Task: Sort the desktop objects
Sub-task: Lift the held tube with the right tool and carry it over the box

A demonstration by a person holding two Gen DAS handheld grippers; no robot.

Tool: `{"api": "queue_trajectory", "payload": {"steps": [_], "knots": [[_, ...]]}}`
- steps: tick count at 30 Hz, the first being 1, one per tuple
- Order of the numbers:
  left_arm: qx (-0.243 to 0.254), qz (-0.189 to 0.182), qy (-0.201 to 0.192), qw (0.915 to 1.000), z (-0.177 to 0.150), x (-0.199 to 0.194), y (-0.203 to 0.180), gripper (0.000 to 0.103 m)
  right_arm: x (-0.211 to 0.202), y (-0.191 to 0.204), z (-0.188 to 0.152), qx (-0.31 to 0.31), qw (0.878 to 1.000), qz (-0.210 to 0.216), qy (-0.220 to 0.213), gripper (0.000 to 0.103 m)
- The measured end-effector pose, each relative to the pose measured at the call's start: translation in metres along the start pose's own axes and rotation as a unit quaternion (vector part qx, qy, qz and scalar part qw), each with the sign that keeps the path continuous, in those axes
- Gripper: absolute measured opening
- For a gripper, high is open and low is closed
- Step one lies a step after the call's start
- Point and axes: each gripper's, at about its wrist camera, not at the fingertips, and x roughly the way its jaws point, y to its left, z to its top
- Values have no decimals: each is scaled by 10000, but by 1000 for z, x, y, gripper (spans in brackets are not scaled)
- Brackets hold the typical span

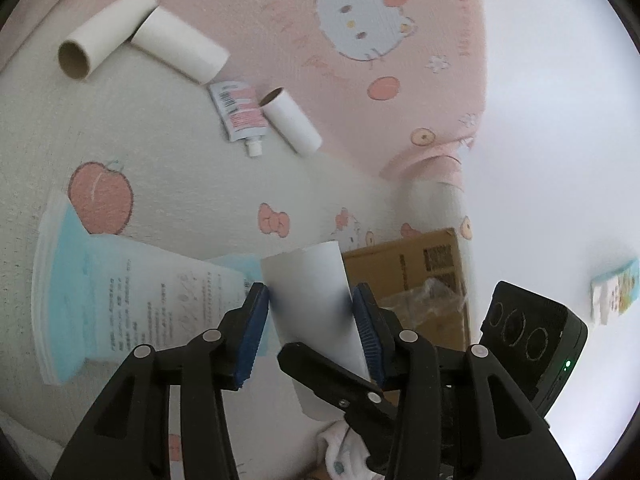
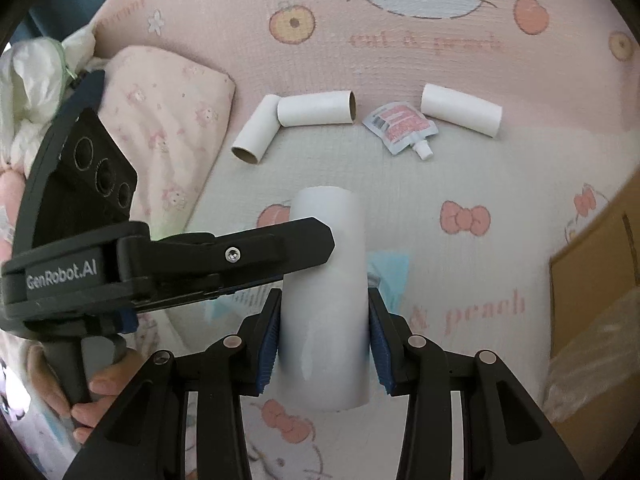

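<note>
A: Where's the white tube (image 2: 326, 300)?

B: Lifted off the blanket (image 2: 500, 184), at the centre of the right wrist view. The right gripper (image 2: 324, 346) clamps its sides; the left gripper (image 1: 310, 320) has it between its pads too, pressing or not I cannot tell.

A: And what's left?

B: Plenty, I'd judge. At twelve o'clock three cardboard tubes (image 2: 316, 109) and a small pouch (image 2: 400, 126) lie unsorted. The cardboard box (image 2: 592, 284), at three o'clock, may be the bin.

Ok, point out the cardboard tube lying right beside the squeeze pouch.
The short tube, alone, its side against the pouch. The other two loose tubes lie together, end to end, further off.
</note>
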Motion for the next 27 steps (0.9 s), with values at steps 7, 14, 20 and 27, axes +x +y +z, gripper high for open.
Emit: {"api": "queue_trajectory", "payload": {"steps": [7, 14, 20, 27], "knots": [[186, 138, -195, 9995, -26, -7, -24, 48, -29, -4, -21, 178, 9994, 131, -274, 38], [229, 236, -343, 9989, -38, -16, -51, 48, -54, -1, -36, 102, 9978, 151, -633, 38], [468, 221, -424, 9978, -41, -19, -88, 49, -84, 3, -43, -60, 9935, 0, -1133, 38], [967, 303, -517, 9935, -40, -3, -141, 49, -122, -18, -44, 142, 9866, -32, -1627, 38]]}}
